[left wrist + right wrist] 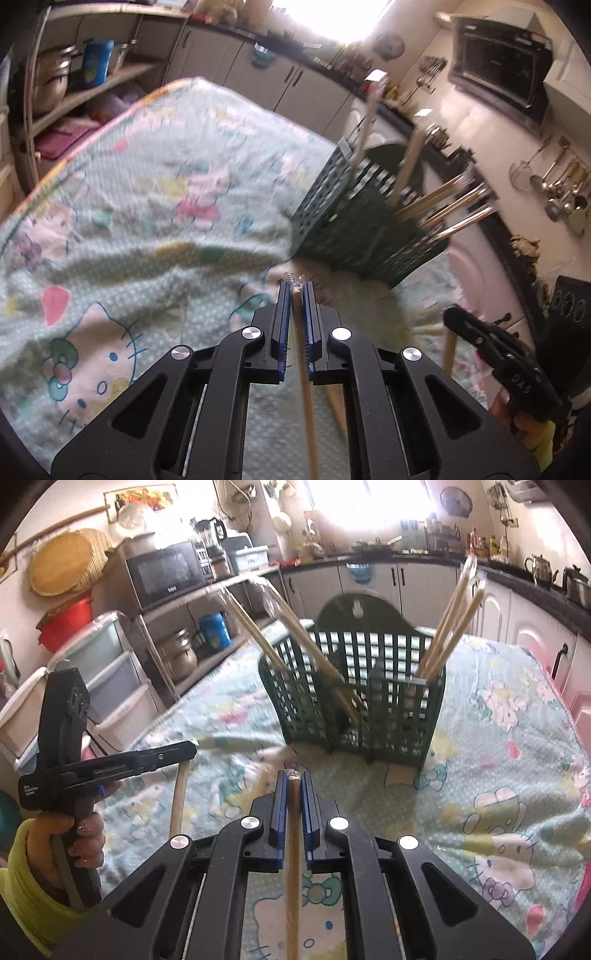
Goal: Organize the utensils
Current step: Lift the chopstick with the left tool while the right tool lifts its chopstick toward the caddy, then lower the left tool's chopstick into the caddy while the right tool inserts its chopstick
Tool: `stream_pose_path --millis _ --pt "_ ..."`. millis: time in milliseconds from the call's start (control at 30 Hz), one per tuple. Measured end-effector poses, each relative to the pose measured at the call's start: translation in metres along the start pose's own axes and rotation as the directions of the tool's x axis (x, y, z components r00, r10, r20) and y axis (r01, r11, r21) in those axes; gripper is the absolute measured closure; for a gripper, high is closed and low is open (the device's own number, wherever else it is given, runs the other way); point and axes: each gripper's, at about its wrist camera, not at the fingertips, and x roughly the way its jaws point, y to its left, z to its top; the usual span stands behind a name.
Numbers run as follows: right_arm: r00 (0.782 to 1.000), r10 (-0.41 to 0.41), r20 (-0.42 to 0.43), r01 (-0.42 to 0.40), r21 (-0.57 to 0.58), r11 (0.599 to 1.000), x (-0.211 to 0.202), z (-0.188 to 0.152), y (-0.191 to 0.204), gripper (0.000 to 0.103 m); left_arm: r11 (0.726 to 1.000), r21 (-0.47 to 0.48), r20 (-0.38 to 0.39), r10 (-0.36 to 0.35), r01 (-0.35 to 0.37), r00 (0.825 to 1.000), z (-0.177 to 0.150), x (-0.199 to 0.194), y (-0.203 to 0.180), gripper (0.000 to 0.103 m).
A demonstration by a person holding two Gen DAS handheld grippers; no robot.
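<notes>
— Two sticks, one per gripper? Where do they sit?
— Yes. My left gripper point(297, 286) is clenched on a wooden chopstick point(303, 373) running lengthwise between its fingers; my right gripper point(293, 775) clamps another chopstick point(293, 849) likewise. The green basket point(369, 701) stands ahead, mid-table, on the cartoon cloth point(498, 775).

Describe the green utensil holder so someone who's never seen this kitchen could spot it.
On the cartoon-print cloth covering the table stands a dark green plastic basket. Its walls are open grid, its back rises to a rounded hanging tab, and wooden sticks lean out of its compartments.
</notes>
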Motion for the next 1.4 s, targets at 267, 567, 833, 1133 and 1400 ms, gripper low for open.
stream_pose_path --millis 267,567,833,1133,1400 --pt "0.997 0.005 0.078 -0.004 -0.012 1.0 -0.027 0.013 0.003 0.096 0.997 0.077 0.114 -0.033 0.025 0.993 0.018 -0.036 -0.037 0.101" --pt "0.987 -0.003 0.162 0.003 -0.003 1.0 -0.055 0.025 -0.004 0.096 0.987 0.157 0.177 -0.068 0.04 0.982 0.04 -0.056 -0.073 0.101" --pt "0.972 -0.016 0.233 0.018 -0.007 1.0 -0.075 0.041 -0.007 0.096 0.974 0.221 0.218 -0.097 0.048 0.971 0.061 -0.065 -0.102 0.101" --pt "0.948 -0.05 0.313 0.055 -0.007 0.998 -0.091 0.068 -0.012 0.096 0.959 0.283 0.321 -0.087 -0.008 0.943 0.093 -0.079 -0.133 0.101" --pt "0.93 -0.085 0.356 0.091 -0.001 0.996 -0.093 0.088 -0.021 0.096 0.949 0.306 0.402 -0.057 -0.075 0.914 0.123 -0.08 -0.147 0.101"
